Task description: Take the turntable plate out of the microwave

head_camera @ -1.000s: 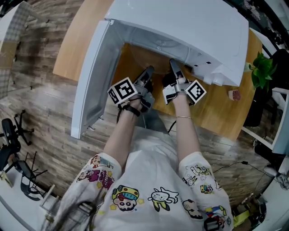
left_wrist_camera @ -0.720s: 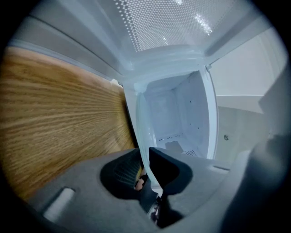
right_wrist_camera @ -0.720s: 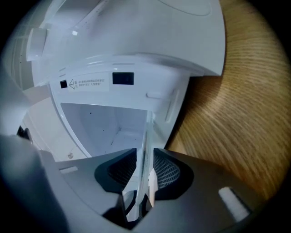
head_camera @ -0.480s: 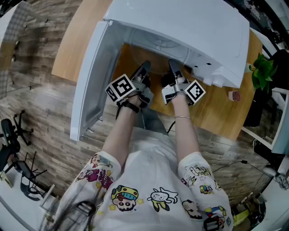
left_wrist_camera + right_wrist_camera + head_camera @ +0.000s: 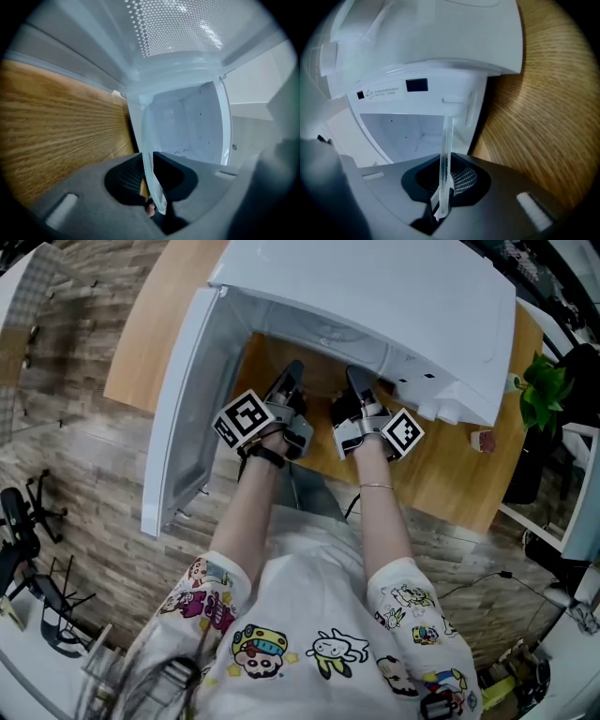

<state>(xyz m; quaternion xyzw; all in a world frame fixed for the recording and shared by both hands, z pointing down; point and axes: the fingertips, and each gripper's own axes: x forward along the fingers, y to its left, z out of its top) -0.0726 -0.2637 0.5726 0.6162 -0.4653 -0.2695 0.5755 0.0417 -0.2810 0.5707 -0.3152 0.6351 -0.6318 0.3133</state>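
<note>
Reaching side by side into the open microwave (image 5: 375,287), both tongs had the plate (image 5: 148,154) by its rim. The left tongs (image 5: 152,185) were closing, with the clear glass rim between their pads and 1 pad flat against it. The right tongs (image 5: 444,187) were closing too, and the rim, seen edge-on, was pinched between their pads. The plate sat at the mouth of the white cavity, spanning from one pair of tongs to the other. In the head view the door (image 5: 183,418) hung wide open at the left. The microwave stood on a wooden tabletop (image 5: 169,324), with a green plant (image 5: 544,381) at its far right edge
</note>
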